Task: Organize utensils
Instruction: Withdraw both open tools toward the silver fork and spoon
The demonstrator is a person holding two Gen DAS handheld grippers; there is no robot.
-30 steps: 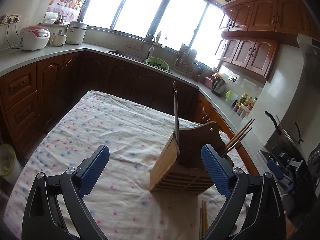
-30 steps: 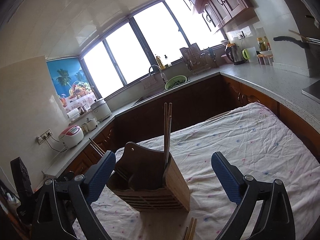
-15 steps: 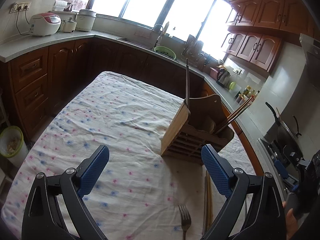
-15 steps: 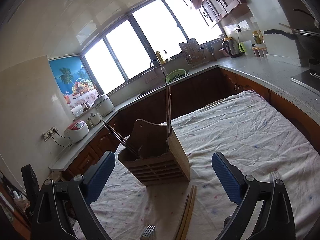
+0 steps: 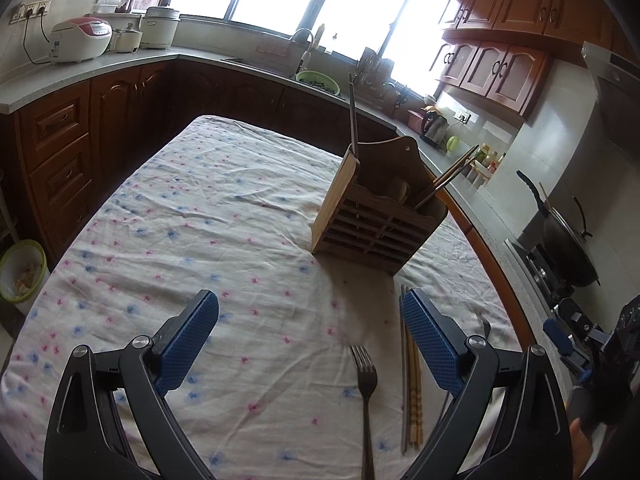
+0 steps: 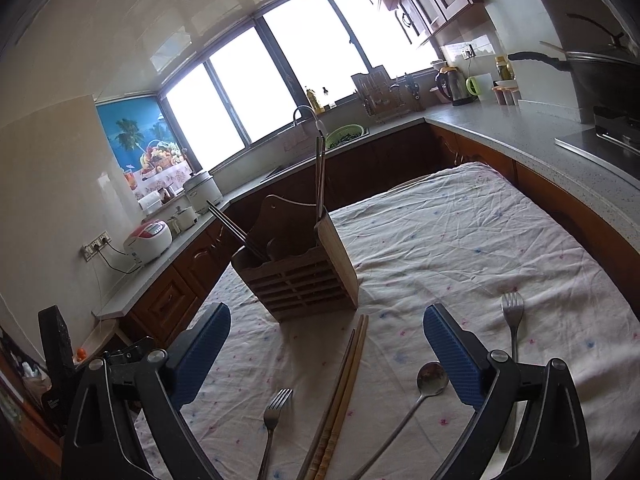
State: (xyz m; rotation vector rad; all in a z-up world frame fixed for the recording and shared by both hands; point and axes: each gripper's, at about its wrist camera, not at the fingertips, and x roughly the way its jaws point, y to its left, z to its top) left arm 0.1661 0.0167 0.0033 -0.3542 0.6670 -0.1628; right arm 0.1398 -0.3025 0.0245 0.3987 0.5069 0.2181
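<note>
My left claw [image 5: 310,338] and right claw [image 6: 326,350] hang wide and empty over the bench [image 6: 460,240].
Chopsticks [image 6: 340,392], forks [image 6: 274,416] and spoon [image 6: 424,388] lie loose between me and the holder [image 6: 298,270], within easy reach for loading.

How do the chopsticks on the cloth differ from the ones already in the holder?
The loose chopsticks lie flat on the tablecloth in front of the holder; the stored chopsticks stand upright inside it. The loose pair looks pale wood, the stored ones darker. Both pairs lie side by side.
</note>
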